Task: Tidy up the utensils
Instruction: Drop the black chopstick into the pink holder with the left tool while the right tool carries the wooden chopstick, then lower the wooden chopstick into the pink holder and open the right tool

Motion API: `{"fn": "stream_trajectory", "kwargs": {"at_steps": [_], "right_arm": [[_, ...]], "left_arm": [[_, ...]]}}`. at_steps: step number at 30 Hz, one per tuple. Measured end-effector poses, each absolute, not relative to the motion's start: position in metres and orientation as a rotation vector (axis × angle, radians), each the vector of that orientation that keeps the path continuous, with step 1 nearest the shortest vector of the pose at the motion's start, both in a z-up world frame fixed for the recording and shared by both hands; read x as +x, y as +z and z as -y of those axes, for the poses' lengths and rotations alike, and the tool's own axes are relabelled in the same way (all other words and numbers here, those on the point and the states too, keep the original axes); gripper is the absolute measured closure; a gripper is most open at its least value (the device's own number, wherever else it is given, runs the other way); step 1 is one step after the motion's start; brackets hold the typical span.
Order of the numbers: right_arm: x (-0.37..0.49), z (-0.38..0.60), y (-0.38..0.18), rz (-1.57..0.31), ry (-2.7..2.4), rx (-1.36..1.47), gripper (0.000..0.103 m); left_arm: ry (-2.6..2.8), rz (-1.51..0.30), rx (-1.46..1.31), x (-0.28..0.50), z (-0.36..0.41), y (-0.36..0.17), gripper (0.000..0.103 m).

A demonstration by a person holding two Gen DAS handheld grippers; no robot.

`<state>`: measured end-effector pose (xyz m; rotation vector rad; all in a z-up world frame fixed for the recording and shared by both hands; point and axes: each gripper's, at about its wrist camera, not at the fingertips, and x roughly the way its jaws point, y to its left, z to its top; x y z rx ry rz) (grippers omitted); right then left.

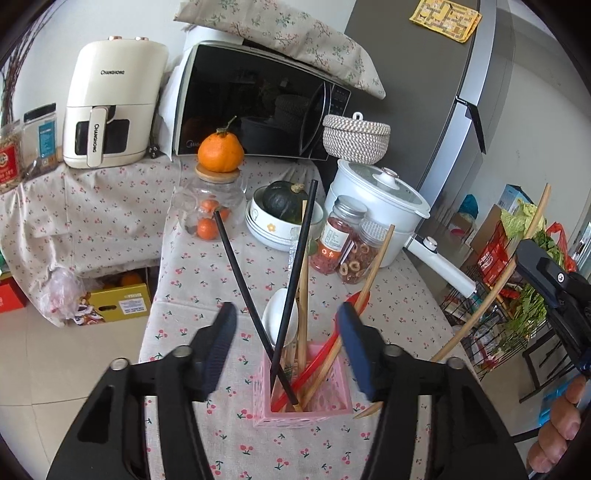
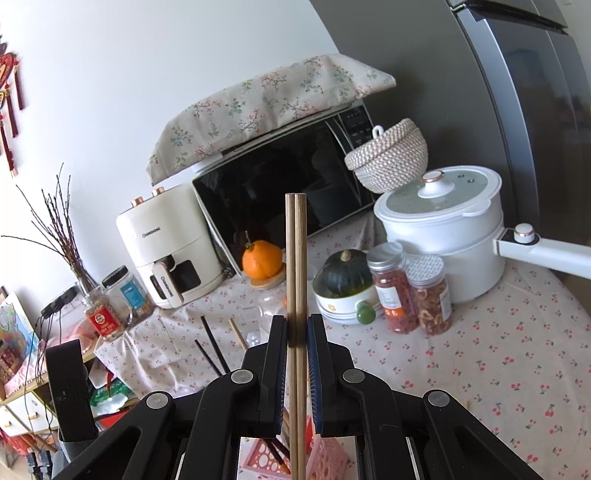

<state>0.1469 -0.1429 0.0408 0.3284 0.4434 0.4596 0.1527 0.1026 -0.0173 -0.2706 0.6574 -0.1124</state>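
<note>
Above the pink holder [image 1: 303, 391], right tongs [image 2: 297, 332] pinch wooden chopsticks [image 2: 295, 258] upright.

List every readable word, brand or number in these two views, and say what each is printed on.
"CHANGHONG": air fryer, front of its body.
"CHANGHONG": the air fryer's drawer handle, running vertically.
Microwave logo at the door's lower corner: partly hidden, unreadable.
Jar labels, red tin, yellow carton, yellow paper on the fridge: too small or blurred.

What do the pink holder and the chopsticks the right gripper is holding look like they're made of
Pink holder: likely moulded plastic, glossy, with round cut-out holes in its walls. Chopsticks clamped in the right hand-held gripper: probably bamboo or wood, matte tan, faint lengthwise grain.
</note>
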Motion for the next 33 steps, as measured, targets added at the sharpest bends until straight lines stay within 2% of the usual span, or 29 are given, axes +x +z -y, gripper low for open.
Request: {"fn": "stream_trajectory", "kwargs": {"at_steps": [5,14,28,31,33], "right_arm": [[0.149,0.132,0.04,-0.412,0.458,0.309,0.093],[0.156,0.109,0.03,-0.395,0.443,0.228,0.093],[0.168,0.062,-0.006,-0.475,0.431,0.053,0.091],[0.171,0.067,-0.006,-0.498,0.445,0.077,0.074],[0.17,0.075,-0.002,-0.496,0.446,0.101,0.055]], "left_arm": [[-0.099,-0.683,-0.314,0.139,-0.113,-0.012,0.015],[-0.056,-0.788,-0.215,0.122,-0.119,-0.028,0.003],[-0.06,-0.814,-0.176,0.117,-0.124,-0.035,0.0],[-0.067,-0.813,-0.179,0.116,-0.123,-0.035,0.0],[-0.073,-0.814,-0.178,0.115,-0.121,-0.035,0.0]]}}
